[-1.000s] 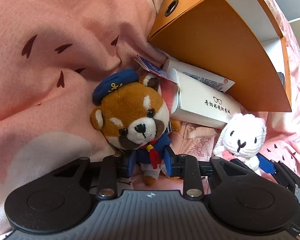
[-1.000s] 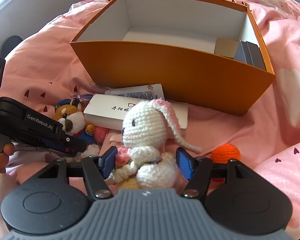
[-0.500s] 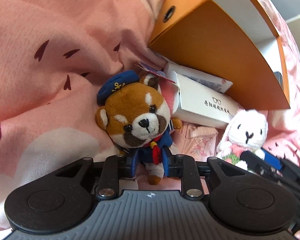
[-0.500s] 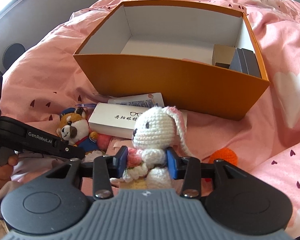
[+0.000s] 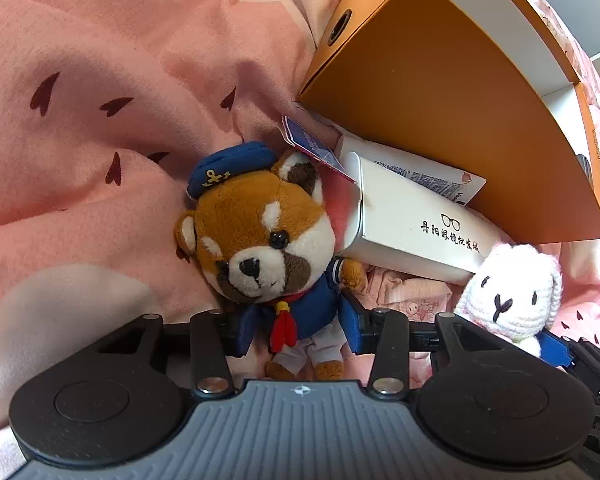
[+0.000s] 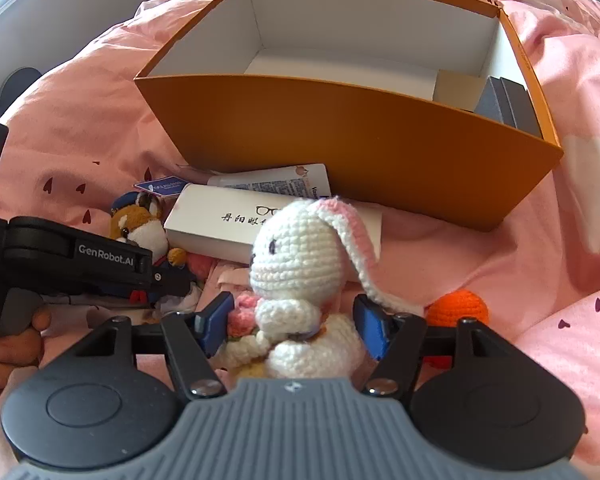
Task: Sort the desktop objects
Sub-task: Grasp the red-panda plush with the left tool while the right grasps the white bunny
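A brown plush bear in a blue sailor cap [image 5: 260, 236] sits between the fingers of my left gripper [image 5: 296, 332], which is shut on its body. It also shows in the right wrist view [image 6: 140, 228]. A white crocheted rabbit [image 6: 300, 280] sits between the fingers of my right gripper [image 6: 292, 328], which is shut on its body. The rabbit shows at the right of the left wrist view [image 5: 512, 292]. An open orange box [image 6: 360, 128] with a white inside stands behind both toys.
A white glasses case [image 6: 236, 220] and a white tube [image 6: 276, 180] lie against the orange box's front wall. An orange crocheted ball [image 6: 456, 306] lies to the right of the rabbit. Dark flat items [image 6: 508, 100] stand in the box's right end. Pink bedding [image 5: 100, 120] lies all around.
Both grippers have closed from open onto their toys. The bear and the rabbit have risen a little off the bedding, and the right view has come nearer the box.
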The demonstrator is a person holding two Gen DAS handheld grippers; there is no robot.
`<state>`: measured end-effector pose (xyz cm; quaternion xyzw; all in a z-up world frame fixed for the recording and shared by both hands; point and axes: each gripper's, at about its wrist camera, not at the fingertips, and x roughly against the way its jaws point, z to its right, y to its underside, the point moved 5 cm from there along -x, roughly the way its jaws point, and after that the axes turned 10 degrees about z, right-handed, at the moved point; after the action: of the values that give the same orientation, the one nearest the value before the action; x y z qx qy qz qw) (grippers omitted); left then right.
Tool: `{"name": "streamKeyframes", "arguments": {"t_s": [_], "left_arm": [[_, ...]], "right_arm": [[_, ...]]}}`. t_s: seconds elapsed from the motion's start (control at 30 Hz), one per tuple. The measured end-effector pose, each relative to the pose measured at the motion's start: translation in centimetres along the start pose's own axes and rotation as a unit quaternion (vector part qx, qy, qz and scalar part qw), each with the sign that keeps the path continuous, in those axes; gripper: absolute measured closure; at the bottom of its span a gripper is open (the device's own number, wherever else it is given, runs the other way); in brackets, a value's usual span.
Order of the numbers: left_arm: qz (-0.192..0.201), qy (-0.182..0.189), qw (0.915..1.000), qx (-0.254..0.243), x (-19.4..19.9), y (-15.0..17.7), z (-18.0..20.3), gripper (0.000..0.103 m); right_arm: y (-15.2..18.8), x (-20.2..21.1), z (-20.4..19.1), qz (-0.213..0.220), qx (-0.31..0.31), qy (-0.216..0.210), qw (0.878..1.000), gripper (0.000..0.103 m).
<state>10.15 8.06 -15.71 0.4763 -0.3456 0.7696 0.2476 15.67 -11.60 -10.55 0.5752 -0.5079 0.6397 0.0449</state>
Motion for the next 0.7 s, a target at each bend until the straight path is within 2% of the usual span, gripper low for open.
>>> {"name": "streamKeyframes", "arguments": {"t_s": [0.07,0.3,0.33,0.37,0.5,0.53,0.57,0.6,0.7], "left_arm": [[0.006,0.004,1.0000,-0.001,0.1,0.1,-0.1,0.056],[0.015,0.039,0.9987,-0.027,2.0,0.4,-0.6,0.064],[0.018,0.046,0.9982,-0.035,2.4,0.5,-0.6,0.066],[0.022,0.051,0.9976,-0.042,2.8,0.6,-0.6,0.067],[0.033,0.070,0.9929,-0.090,4.5,0.9,-0.2,0.073],[0.034,0.074,0.9915,-0.101,4.9,1.0,0.1,0.077],[0.035,0.079,0.9903,-0.110,5.2,1.0,0.2,0.091],[0.036,0.085,0.9883,-0.121,5.5,0.9,0.2,0.094],[0.045,0.098,0.9836,-0.144,6.6,0.8,0.5,0.099]], "right_arm": [[-0.1,0.2,-0.1,0.006,0.000,-0.002,1.000,0.041],[-0.6,1.8,0.3,0.022,-0.011,-0.009,1.000,0.048],[-0.8,2.1,0.4,0.025,-0.016,-0.011,0.999,0.057],[-1.0,2.4,0.5,0.026,-0.026,-0.014,0.999,0.059],[-1.7,3.7,0.8,0.038,-0.045,-0.030,0.998,0.062],[-1.9,4.0,0.8,0.042,-0.045,-0.031,0.998,0.063],[-2.1,4.3,0.7,0.047,-0.044,-0.031,0.997,0.065],[-2.3,4.7,0.6,0.051,-0.044,-0.033,0.997,0.071],[-2.8,5.4,0.4,0.056,-0.051,-0.051,0.996,0.074]]}}
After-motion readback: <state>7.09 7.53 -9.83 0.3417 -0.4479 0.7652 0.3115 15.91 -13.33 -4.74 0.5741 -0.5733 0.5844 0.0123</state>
